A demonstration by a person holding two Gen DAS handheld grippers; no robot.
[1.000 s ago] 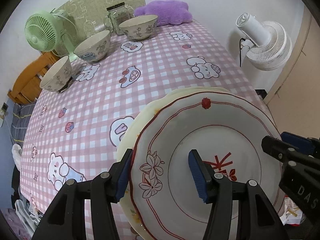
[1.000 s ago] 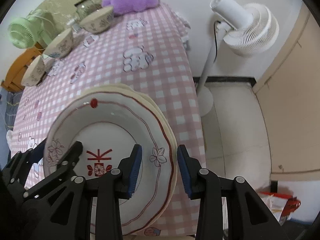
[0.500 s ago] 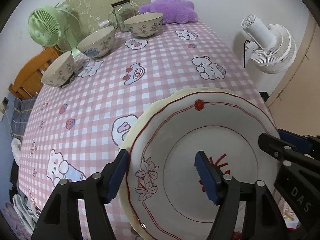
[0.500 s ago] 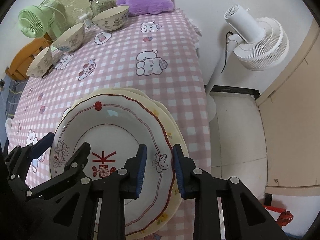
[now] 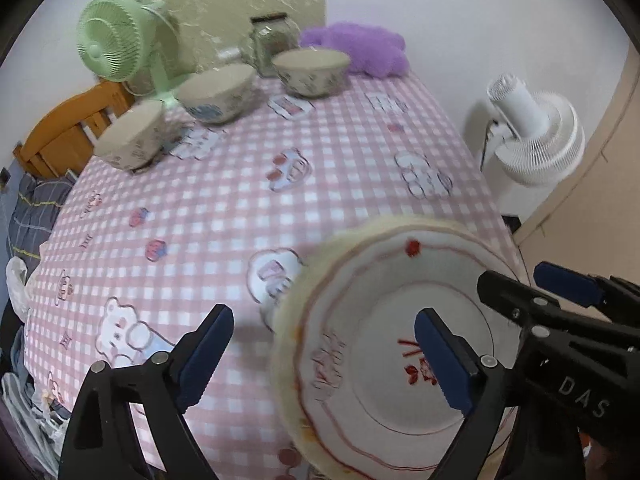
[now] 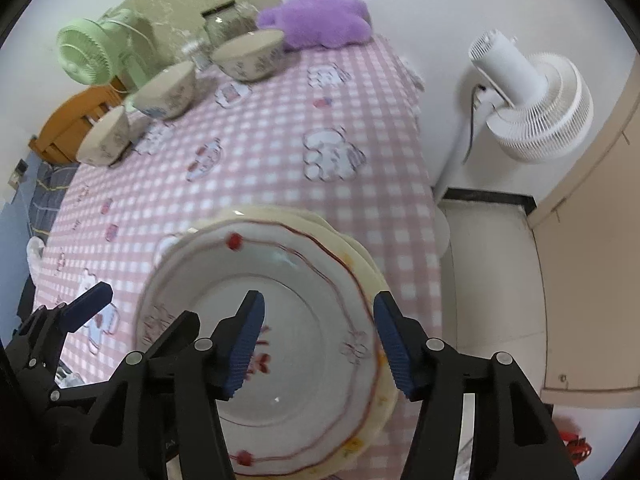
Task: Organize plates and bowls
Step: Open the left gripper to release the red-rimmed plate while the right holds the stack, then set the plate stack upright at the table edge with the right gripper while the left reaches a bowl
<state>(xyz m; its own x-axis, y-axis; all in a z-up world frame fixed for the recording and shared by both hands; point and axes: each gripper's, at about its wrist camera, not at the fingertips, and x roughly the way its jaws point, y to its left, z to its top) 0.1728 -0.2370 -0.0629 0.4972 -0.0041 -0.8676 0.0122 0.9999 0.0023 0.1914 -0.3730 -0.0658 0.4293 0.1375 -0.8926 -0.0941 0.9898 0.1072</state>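
A white plate with red trim (image 5: 384, 344) (image 6: 304, 320) lies on top of a cream plate (image 5: 292, 380) (image 6: 360, 256) at the table's near right corner. My left gripper (image 5: 326, 354) is open, its jaws astride the stack's left rim without touching. My right gripper (image 6: 320, 344) is open, its jaws astride the right rim. Three patterned bowls stand at the far left: the nearest (image 5: 130, 142) (image 6: 104, 140), the middle one (image 5: 216, 94) (image 6: 164, 90) and the farthest (image 5: 310, 70) (image 6: 250, 54).
The table has a pink checked cloth (image 5: 240, 200) (image 6: 280, 140). A glass jar (image 5: 270, 42), a green fan (image 5: 114, 42) and a purple cushion (image 5: 356, 46) stand at the far end. A white floor fan (image 6: 532, 100) stands right of the table. A wooden chair (image 5: 60, 136) is at the left.
Both grippers have opened wider and pulled back from the plate stack. The right gripper, nearly shut on the rim before, has let go. The plates stay on the table.
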